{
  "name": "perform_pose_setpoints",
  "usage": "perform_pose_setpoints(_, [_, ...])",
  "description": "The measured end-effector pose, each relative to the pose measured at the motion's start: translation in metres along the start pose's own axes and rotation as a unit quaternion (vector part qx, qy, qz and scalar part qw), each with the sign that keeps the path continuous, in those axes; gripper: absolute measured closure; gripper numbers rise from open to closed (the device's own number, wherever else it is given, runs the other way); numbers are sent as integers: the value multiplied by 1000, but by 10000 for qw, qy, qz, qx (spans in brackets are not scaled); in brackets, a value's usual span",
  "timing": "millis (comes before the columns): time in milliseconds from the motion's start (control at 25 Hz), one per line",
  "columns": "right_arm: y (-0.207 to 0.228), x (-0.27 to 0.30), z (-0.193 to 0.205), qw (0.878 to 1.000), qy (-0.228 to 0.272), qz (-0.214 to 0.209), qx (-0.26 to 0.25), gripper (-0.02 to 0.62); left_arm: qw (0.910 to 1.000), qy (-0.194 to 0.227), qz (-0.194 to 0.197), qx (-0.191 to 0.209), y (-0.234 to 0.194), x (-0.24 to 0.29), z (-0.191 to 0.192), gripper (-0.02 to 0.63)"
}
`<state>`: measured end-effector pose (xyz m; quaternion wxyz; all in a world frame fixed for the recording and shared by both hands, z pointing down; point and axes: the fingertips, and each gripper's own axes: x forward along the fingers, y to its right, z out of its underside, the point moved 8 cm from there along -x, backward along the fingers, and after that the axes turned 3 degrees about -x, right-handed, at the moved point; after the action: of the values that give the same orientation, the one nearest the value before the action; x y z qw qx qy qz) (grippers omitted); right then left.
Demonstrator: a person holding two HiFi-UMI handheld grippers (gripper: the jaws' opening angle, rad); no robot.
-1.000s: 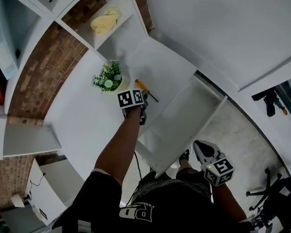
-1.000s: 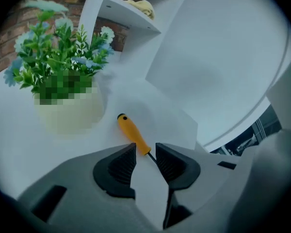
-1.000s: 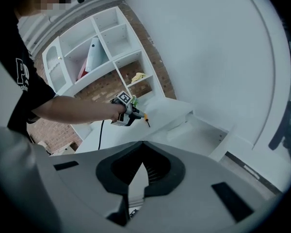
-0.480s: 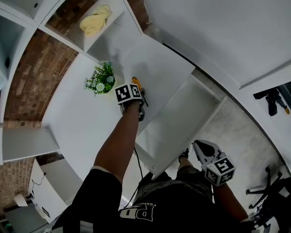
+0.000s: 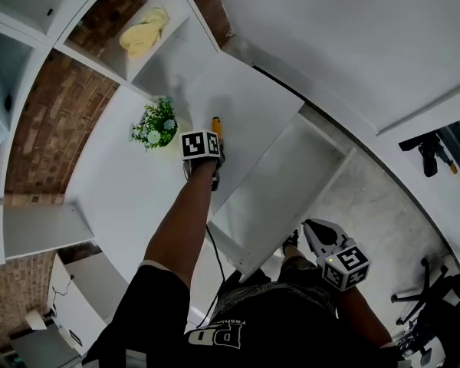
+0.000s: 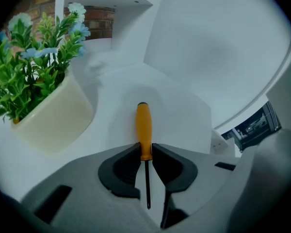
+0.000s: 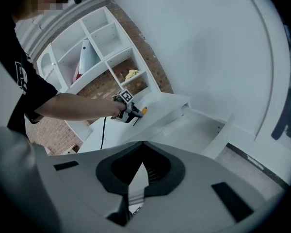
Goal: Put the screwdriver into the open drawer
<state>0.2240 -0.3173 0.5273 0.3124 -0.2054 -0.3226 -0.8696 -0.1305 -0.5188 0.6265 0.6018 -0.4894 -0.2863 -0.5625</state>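
An orange-handled screwdriver (image 6: 144, 128) lies on the white desk top (image 5: 130, 182) beside a potted plant. My left gripper (image 6: 145, 150) points steeply down over it. Its jaws have just been closing, and the pads now press on the lower end of the handle, with the dark shaft running back between the fingers. In the head view only the handle end of the screwdriver (image 5: 216, 123) shows past the left gripper (image 5: 216, 142). The open white drawer (image 5: 280, 190) juts out to the right of the desk. My right gripper (image 5: 310, 226) hangs by the drawer's near corner, shut and holding nothing.
A green plant in a cream pot (image 6: 34, 76) stands just left of the screwdriver. White wall shelves hold a yellow cloth (image 5: 142, 31). A black cable (image 5: 215, 248) trails from my left arm. Grey floor and a chair base (image 5: 418, 301) lie to the right.
The left gripper has come down over the screwdriver, whose shaft is now hidden under it; only the handle end shows. The right gripper has hardly moved.
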Motion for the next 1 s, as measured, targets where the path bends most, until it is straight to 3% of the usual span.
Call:
perform_pose_setpoints(280, [-7,-4,4,9999,97,133,-10,591,9983,-43,103,563,3,-14,12,523])
perform_pose_setpoints(1000, [-91,-10,1,9963,776,354,54,591,9905,308,712,1132,-8,-95,68,523])
